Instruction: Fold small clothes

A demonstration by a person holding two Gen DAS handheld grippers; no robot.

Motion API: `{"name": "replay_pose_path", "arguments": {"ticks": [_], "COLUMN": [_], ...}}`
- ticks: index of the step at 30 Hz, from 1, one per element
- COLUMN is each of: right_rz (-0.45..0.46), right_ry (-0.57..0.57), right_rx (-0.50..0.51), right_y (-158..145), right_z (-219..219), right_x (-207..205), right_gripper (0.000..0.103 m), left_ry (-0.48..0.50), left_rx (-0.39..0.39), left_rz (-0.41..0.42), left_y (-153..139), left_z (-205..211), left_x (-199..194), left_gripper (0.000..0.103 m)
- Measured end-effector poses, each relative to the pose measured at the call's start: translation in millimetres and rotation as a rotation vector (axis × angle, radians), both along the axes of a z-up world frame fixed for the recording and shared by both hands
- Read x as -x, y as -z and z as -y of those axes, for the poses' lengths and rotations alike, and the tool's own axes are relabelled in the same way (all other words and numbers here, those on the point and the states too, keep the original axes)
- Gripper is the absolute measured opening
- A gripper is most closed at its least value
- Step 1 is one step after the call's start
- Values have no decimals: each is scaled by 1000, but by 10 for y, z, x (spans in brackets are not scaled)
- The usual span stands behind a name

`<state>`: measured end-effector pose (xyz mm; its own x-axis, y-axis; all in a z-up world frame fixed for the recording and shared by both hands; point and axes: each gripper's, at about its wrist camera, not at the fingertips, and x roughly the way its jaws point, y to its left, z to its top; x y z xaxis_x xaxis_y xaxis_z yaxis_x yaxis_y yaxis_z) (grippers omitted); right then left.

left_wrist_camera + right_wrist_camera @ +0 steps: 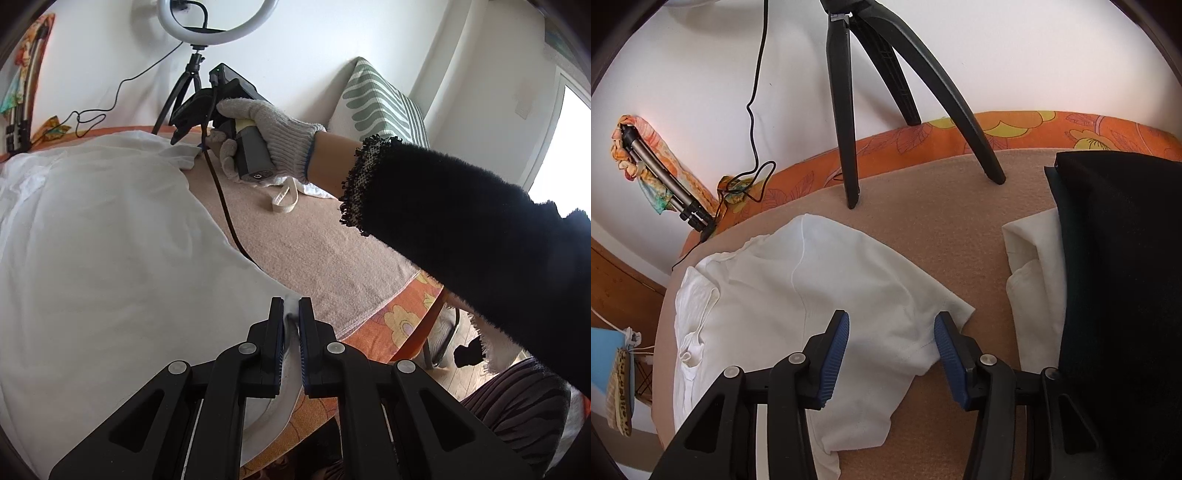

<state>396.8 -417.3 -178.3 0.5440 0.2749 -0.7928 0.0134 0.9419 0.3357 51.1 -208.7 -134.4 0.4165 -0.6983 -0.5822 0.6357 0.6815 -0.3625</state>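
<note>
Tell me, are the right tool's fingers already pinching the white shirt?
No, the right gripper's fingers stand apart above the white shirt.

Soft white cotton garment [775, 288] on a matt, fuzzy blanket [923, 206].

Left gripper [291, 314] pinched tight on white cloth [110, 240], angled downward. Right gripper [891, 332] tilts down steeply, jaws apart over the cloth, pads clear of it. Gloved right hand [258, 136] wraps its handle, black sleeve [461, 221] stretching across.
</note>
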Motion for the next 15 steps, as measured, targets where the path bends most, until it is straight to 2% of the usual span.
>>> {"name": "replay_pose_path", "arguments": {"ticks": [1, 3, 4, 5, 7, 10, 15], "right_rz": [1, 4, 6, -9, 5, 10, 57], "right_ry": [5, 40, 43, 16, 0, 10, 3], "right_rx": [3, 7, 3, 2, 67, 97, 161], "right_y": [0, -3, 6, 34, 26, -22, -274], "right_z": [-8, -17, -29, -66, -153, -210, -363], "right_x": [-21, -38, -50, -76, -78, -76, -50], "right_gripper": [51, 41, 22, 14, 1, 0, 0], "left_ry": [-1, -6, -7, -7, -14, -34, -67], "left_rx": [4, 10, 14, 16, 24, 44, 53], "left_rz": [-4, -8, -11, -14, -16, -19, -15], "left_y": [7, 24, 32, 39, 38, 20, 20], "left_z": [-5, -19, -23, -31, -69, -177, -315], "left_x": [-4, 2, 7, 5, 9, -1, 18], "left_gripper": [6, 6, 6, 6, 6, 6, 6]}}
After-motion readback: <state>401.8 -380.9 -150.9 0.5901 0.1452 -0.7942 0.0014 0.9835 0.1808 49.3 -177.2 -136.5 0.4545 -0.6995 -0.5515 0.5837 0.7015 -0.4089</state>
